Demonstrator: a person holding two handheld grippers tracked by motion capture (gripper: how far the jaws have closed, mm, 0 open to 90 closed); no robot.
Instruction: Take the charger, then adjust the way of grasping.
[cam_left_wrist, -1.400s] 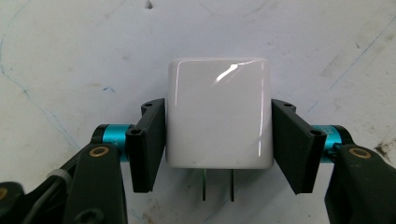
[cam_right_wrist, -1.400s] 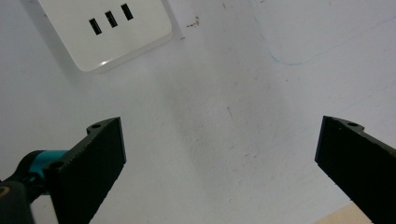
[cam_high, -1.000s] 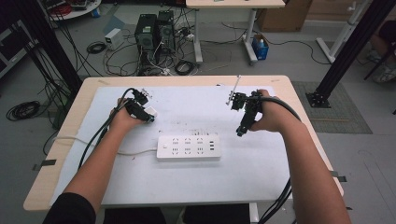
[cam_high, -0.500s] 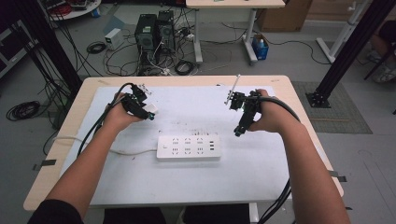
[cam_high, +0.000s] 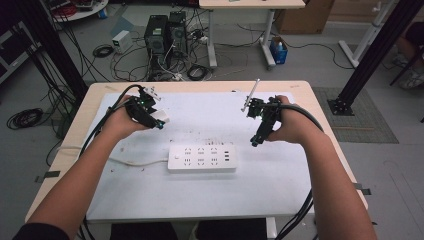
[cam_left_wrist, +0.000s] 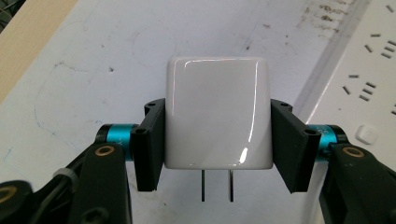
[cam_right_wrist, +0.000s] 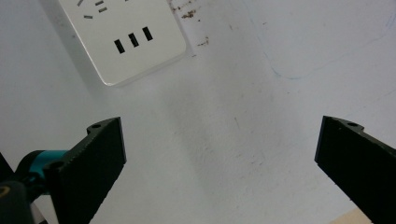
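Near the table's left edge, the left gripper (cam_left_wrist: 217, 140) squeezes a white plug (cam_left_wrist: 218, 112), held above the table. The right gripper (cam_right_wrist: 219, 158) waits with jaws wide apart. I think the prongs should go straight into the power strip (cam_high: 201, 158).

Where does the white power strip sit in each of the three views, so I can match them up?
High view: power strip lies at table centre, between the hands.
Left gripper view: power strip at the right edge, beyond the held white charger.
Right gripper view: its USB end at top left.
Shared landmark: its slots.
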